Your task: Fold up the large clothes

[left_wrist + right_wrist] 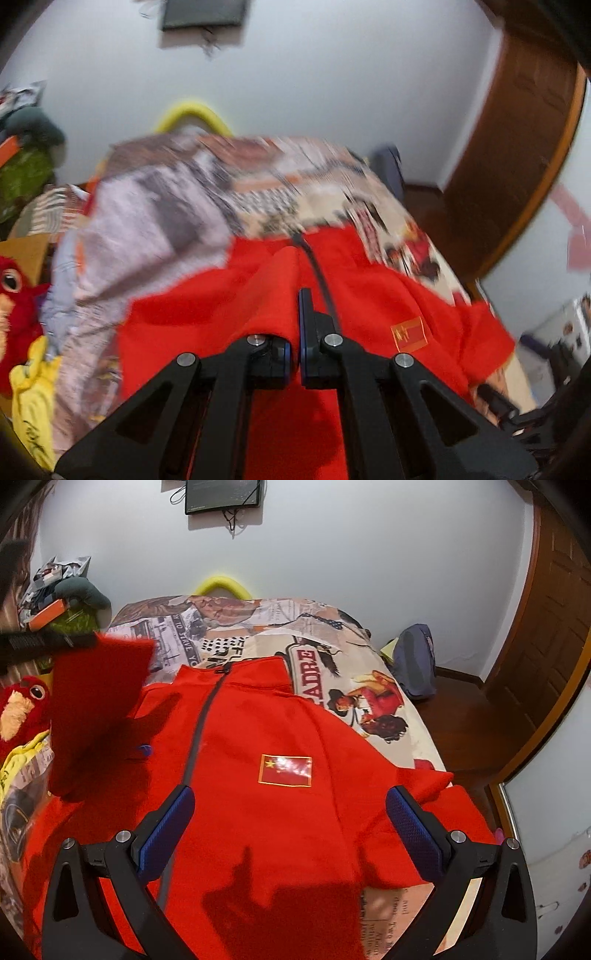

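A large red zip-up jacket with a flag patch lies spread on the bed, collar at the far end. My left gripper is shut on a fold of the jacket's red fabric and holds it raised; in the right wrist view it shows at the far left, lifting the red sleeve above the jacket. My right gripper is open and empty, hovering above the jacket's lower chest, with its blue pads apart.
The bed has a printed cover. Plush toys and yellow cloth lie at its left. A dark backpack sits on the wooden floor at the right, near a wooden door. A white wall is behind.
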`<state>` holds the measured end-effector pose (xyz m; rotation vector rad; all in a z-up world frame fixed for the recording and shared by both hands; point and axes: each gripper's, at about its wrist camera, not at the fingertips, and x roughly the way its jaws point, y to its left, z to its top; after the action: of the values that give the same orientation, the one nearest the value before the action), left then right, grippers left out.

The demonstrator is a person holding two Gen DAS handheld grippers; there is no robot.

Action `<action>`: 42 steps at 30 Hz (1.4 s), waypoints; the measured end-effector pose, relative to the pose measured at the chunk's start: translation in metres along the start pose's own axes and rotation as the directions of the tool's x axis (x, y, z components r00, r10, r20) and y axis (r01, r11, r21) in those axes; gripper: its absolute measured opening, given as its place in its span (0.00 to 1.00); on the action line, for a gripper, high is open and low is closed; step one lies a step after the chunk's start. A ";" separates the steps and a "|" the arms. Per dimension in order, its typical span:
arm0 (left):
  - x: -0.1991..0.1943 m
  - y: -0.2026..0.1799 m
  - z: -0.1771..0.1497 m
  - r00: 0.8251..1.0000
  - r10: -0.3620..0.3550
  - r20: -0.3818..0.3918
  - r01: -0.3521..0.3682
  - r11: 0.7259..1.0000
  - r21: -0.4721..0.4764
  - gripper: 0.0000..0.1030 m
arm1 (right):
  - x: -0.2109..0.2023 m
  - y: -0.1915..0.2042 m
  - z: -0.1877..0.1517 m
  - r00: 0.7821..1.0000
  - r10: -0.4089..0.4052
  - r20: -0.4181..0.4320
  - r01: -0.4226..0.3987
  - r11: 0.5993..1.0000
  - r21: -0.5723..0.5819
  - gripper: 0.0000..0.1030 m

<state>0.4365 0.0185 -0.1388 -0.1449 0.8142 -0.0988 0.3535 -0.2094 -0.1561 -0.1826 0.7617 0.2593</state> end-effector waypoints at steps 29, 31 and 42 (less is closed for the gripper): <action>-0.034 0.035 -0.113 0.980 0.016 -0.200 0.018 0.986 0.165 0.61 | 0.004 0.045 -0.002 0.999 0.032 -0.021 -0.035 0.986 -0.164 1.00; -0.042 0.061 -0.113 0.980 0.055 -0.189 -0.030 0.990 0.135 0.64 | 0.009 0.065 0.002 0.998 0.061 -0.025 -0.065 0.978 -0.201 1.00; -0.039 0.182 -0.167 0.935 0.196 -0.296 -0.210 0.978 -0.016 0.64 | 0.066 0.175 -0.003 0.968 0.173 -0.180 -0.230 0.900 -0.371 0.98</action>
<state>0.2936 0.1886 -0.2540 -0.0909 1.1239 0.0976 0.3460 -0.0329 -0.2163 -0.5063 0.8672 0.6029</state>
